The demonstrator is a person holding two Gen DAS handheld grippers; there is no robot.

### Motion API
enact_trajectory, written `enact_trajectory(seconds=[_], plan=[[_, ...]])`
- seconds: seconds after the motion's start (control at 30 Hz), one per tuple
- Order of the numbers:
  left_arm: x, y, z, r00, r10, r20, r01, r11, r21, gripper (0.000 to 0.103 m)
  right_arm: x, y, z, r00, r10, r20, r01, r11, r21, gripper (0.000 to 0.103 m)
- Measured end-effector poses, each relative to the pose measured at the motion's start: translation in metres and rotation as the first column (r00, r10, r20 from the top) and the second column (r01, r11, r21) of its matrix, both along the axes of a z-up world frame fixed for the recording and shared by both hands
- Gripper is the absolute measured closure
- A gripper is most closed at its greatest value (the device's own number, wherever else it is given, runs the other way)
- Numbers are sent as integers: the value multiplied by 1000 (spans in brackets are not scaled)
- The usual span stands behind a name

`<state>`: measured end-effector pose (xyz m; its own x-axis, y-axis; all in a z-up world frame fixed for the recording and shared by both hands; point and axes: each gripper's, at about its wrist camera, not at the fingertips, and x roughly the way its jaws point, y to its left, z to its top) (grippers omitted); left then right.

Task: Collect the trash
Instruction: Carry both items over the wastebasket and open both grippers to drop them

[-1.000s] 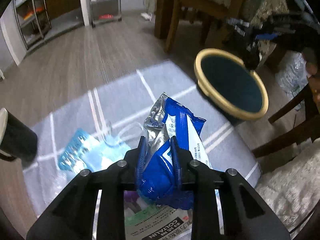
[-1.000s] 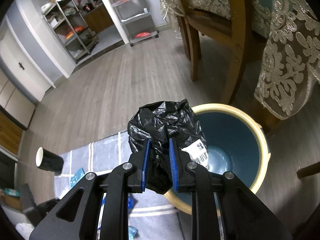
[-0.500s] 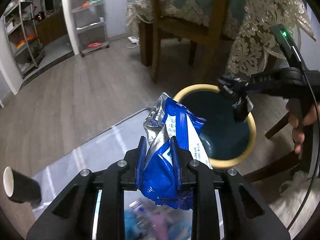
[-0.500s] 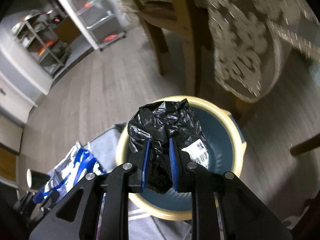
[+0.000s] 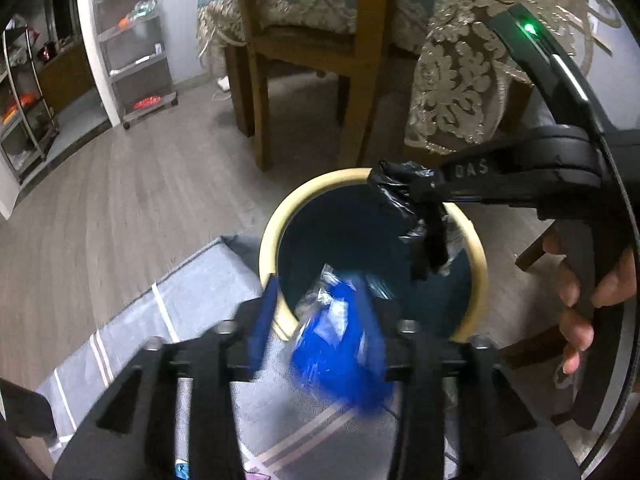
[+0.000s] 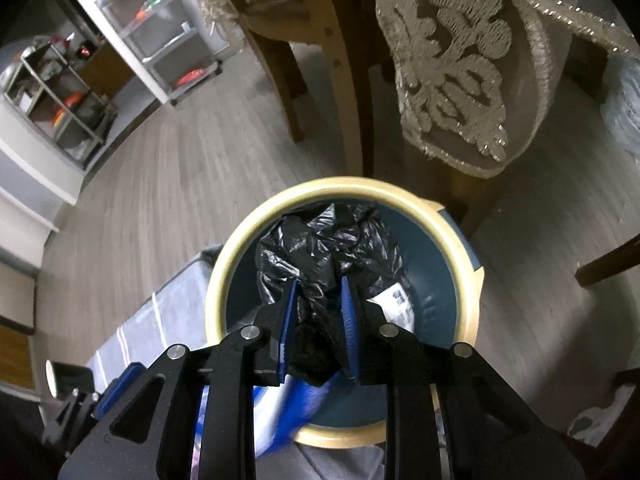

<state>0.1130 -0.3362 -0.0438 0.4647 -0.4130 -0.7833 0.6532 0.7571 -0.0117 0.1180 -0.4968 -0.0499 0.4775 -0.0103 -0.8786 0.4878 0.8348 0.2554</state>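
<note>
- Below both hand-held grippers stands the round bin [image 5: 267, 240], cream-rimmed and dark blue inside, on the wooden floor [image 5: 120, 208].
- Left hand-held gripper [image 5: 316, 316]: its jaws have just been opening and stand apart. The blue snack wrapper [image 5: 340, 352] lies between them, blurred, close against the finger on the side of the other gripper and clear of the opposite finger. Whether that one pad still touches it cannot be told.
- The wrapper hangs over the near rim of the bin, its silvery upper end above the bin's inside.
- Right hand-held gripper [image 6: 318, 320]: its jaws have just been opening a little, yet the blue pads [image 6: 289, 320] sit against the crumpled black plastic bag [image 6: 332, 248], which fills the gap between them. The bag is held over the middle of the bin's opening, a white printed label [image 6: 396, 304] showing on its side away from the left gripper.
- From the left wrist view, the right gripper reaches in over the far rim, a hand [image 5: 588, 292] wrapped on its handle.
- Under the left gripper, a grey rug [image 5: 200, 280] with white stripes lies on the floor, its corner touching the bin.
- Beyond the bin stand wooden chair legs [image 6: 356, 112] and a lace-edged cloth [image 6: 452, 80] hanging down.
- A dark cup [image 6: 66, 376] lies on the rug, beyond the left gripper as seen from the right wrist.
</note>
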Motion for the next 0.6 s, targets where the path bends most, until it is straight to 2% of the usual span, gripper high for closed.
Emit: enact_trajectory(seconds=[0.03, 0.13, 0.2, 0.27, 0.37, 0.47, 0.6], plan=[[-2, 0, 2, 1000, 0, 14, 0, 1000, -5, 38, 0, 0, 1, 1000, -2, 7, 2, 1000, -2, 76], [-7, 6, 7, 999, -4, 42, 5, 1000, -23, 35, 0, -1, 3, 1000, 0, 13, 0, 1000, -3, 71], [-7, 13, 7, 999, 14, 44, -13, 1000, -26, 28, 0, 1, 3, 1000, 2, 11, -1, 1000, -9, 69], [-6, 21, 8, 998, 43, 36, -41, 998, -43, 15, 1, 1, 4, 1000, 1, 14, -1, 1000, -10, 67], [-6, 35, 11, 997, 75, 36, -73, 995, -66, 7, 4, 4, 5, 1000, 9, 20, -9, 1000, -12, 65], [-7, 48, 15, 994, 106, 42, -103, 992, -66, 6, 7, 8, 8, 999, 24, 23, -23, 999, -24, 64], [-7, 67, 17, 989, 148, 2, -148, 987, -70, 6, 10, 13, 13, 999, 39, 37, -38, 999, -26, 63]])
